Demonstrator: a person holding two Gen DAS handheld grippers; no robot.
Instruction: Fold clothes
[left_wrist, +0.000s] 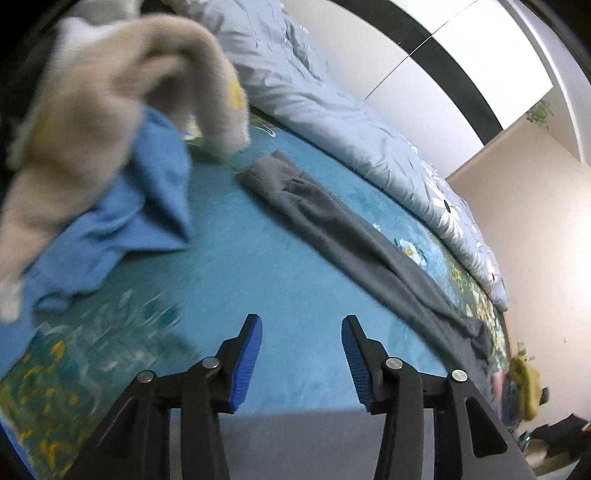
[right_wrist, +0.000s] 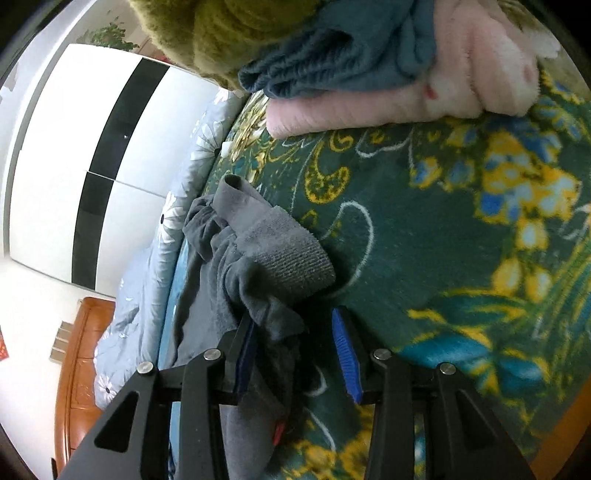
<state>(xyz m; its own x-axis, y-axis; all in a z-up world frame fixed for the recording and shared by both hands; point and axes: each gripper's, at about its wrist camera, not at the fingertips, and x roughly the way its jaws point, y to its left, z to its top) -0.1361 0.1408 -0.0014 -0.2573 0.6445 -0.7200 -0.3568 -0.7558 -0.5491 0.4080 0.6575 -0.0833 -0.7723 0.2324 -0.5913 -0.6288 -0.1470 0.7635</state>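
Through the left wrist camera we see our left gripper (left_wrist: 301, 360) with its blue-padded fingers (left_wrist: 245, 363) spread apart and nothing between them, hovering above the teal floral bedspread (left_wrist: 258, 258). The long grey knit garment (left_wrist: 354, 236) lies stretched out flat on the bedspread ahead and to the right of the fingers, running diagonally away from them and apart from them. To the upper left, a beige fleece garment (left_wrist: 99, 92) lies draped over a crumpled blue cloth (left_wrist: 122, 206); both are blurred. Beyond the grey garment, a pale grey-blue quilt with white flowers (left_wrist: 332, 99) is bunched along the far side of the bed. At the far right edge a small olive-green piece (left_wrist: 524, 384) shows, too small to make out further.

Through the right wrist camera we see our right gripper (right_wrist: 295, 354) close over the bedspread (right_wrist: 443, 240), here dark green with yellow and blue flowers. The fingers (right_wrist: 343, 354) stand apart, and a bunched end of the grey garment (right_wrist: 258, 266), with its ribbed cuff, lies in the gap, draped against the left finger. The right finger is clear of the cloth, so the fingers are not clamped. At the top of the view, a stack of clothes rests on the bedspread: a pink fleece piece (right_wrist: 424, 99) at the bottom, a dark teal knit (right_wrist: 332, 55) on it, and an olive-green fuzzy garment (right_wrist: 221, 29) beside that. A white wardrobe with black strips (right_wrist: 92, 147) stands at the left.
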